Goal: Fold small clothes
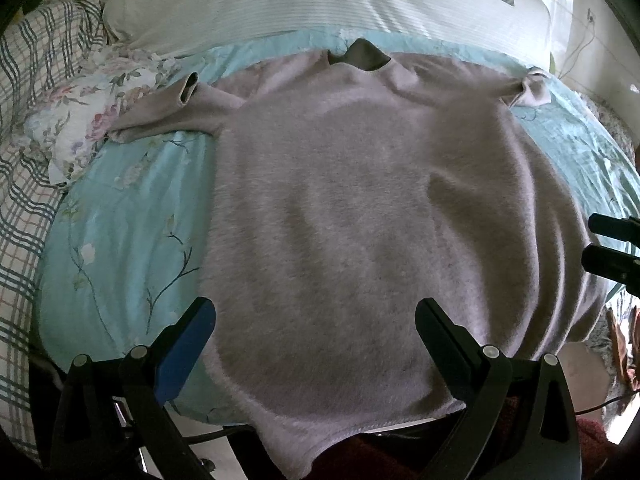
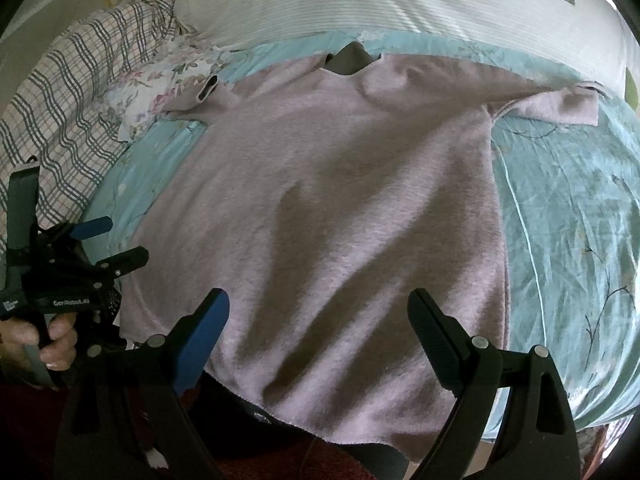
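A pale lilac short-sleeved knit top [image 1: 360,208] lies spread flat on a turquoise floral bedsheet [image 1: 120,208], neck away from me, hem hanging over the near bed edge. It also shows in the right wrist view [image 2: 328,200]. My left gripper [image 1: 316,316] is open and empty above the hem's left part. My right gripper [image 2: 318,308] is open and empty above the hem's right part. Each gripper shows in the other's view: the right one [image 1: 608,244] at the far right edge, the left one [image 2: 108,244] at the left, held in a hand.
A white ribbed pillow [image 1: 320,0] lies behind the top. A checked blanket [image 1: 28,120] and a floral cloth [image 1: 88,112] lie at the left. The bedsheet [image 2: 568,220] extends to the right of the top. The near bed edge is just below the hem.
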Demonstrator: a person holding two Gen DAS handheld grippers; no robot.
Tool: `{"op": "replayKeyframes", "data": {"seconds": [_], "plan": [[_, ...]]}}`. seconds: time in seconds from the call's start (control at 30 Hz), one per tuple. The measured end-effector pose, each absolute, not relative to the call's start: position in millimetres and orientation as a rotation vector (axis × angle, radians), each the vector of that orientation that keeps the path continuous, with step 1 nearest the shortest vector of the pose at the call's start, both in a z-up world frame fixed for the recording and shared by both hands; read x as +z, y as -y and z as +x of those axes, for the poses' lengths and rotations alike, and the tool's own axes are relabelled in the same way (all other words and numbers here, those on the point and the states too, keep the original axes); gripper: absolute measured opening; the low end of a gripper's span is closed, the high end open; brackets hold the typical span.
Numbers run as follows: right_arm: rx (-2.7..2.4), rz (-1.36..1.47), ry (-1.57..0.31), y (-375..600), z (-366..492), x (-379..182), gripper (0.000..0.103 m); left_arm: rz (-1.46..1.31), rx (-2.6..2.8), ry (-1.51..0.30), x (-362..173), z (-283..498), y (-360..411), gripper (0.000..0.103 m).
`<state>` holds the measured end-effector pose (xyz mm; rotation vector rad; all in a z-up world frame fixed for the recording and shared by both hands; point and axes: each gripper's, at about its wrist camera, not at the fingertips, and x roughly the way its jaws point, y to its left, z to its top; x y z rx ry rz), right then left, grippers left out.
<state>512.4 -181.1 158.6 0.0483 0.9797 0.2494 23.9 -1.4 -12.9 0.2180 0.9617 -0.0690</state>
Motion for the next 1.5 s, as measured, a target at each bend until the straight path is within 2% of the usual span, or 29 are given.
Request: {"op": "replayKeyframes", "data": {"seconds": [0.4,0.8,0.93,0.97,1.1,1.27,1.43,1.5], "plan": [[0.141,0.079,-0.828,238,537,171,0.091,0.179,-0.063,-0.991,-18,51,-2,0.1],[-0.063,0.297,-0.626,383,603,219,0.09,0.19,-0.07,-1.026,-23,83,6,0.1],[-0.205,0.325,-0.577,445,634,235,0.07,0.192,-0.076,-1.051,-26,95,8,0.1],[-0.221,0.342,-0.576,455,642,235,0.068,0.19,-0.077,-1.057,-28,100,10,0.1],[-0.307,0.399,-0.586,504,673,229,0.05,0.192,-0.083,-1.082,-35,114,16,0.1],[-0.395,0.424,-0.587,554,713,217,0.048,0.215,-0.086,-1.123,-47,133,25,0.1],[-0.446,0.611,-0.55,621,736,194,0.047,0.222,-0.083,-1.151,-53,158,29,0.1],[-0.469,0.624,-0.546,634,731,185,0.04,0.22,-0.084,-1.156,-55,163,31,0.1]]}}
